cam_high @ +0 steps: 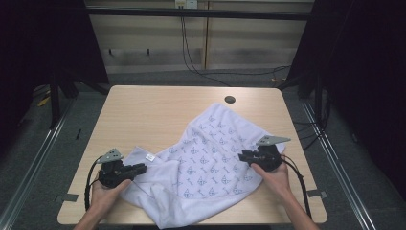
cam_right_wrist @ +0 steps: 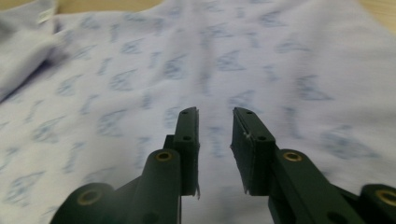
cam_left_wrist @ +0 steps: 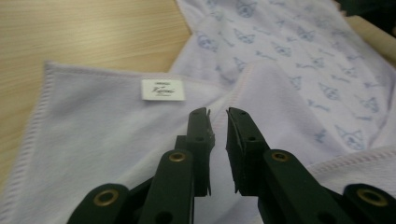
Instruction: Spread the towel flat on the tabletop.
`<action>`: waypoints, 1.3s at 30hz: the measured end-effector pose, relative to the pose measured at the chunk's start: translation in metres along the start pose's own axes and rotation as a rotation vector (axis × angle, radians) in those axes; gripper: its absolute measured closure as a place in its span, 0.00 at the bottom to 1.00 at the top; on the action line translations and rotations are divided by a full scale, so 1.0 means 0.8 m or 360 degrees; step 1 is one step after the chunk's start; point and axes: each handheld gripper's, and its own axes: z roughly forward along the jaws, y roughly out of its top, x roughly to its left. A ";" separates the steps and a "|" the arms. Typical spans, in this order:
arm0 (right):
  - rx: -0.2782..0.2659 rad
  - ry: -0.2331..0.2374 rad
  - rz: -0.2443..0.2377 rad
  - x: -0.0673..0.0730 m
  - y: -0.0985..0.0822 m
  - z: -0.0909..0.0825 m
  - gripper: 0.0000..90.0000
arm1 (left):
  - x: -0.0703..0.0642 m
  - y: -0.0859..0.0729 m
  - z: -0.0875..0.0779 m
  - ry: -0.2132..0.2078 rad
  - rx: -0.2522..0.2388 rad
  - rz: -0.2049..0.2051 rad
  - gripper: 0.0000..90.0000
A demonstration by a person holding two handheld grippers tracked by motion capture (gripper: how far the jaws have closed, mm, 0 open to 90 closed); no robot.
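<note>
Here, a pale lilac towel (cam_high: 206,163) with a blue cat-and-bone print lies crumpled on the wooden table (cam_high: 143,110), filling the lower centre of the high view, one corner running up toward a dark round hole (cam_high: 230,99) in the tabletop. Its lower left part is folded over, plain side up, with a small white label (cam_high: 150,157) showing.

Left gripper (cam_high: 142,167) sits lower left of the high view, held in the left hand (cam_high: 106,191), jaws pointing right at the folded edge. In the left gripper view the jaws stand slightly apart, narrow gap, nothing between them; plain cloth and the label (cam_left_wrist: 163,89) lie just beyond the tips.

Right gripper (cam_high: 242,155) sits at centre right, held in the right hand (cam_high: 276,178), jaws pointing left over the towel's right edge. In the right gripper view the jaws are parted a bit wider, nothing pinched, printed cloth (cam_right_wrist: 140,84) spread below and ahead. Whether either set of tips touches the fabric, can't tell.
</note>
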 end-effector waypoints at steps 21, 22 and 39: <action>0.0065 0.0669 -0.0283 0.186 0.014 0.048 0.45 | -0.016 -0.008 0.017 -0.0033 0.0259 0.0046 0.95; 0.0065 0.0669 -0.0283 0.186 0.014 0.048 0.45 | -0.016 -0.008 0.017 -0.0033 0.0259 0.0046 0.95; 0.0199 0.0604 -0.0400 0.201 0.007 0.080 0.94 | -0.001 -0.003 0.001 -0.0032 0.0043 -0.0075 0.68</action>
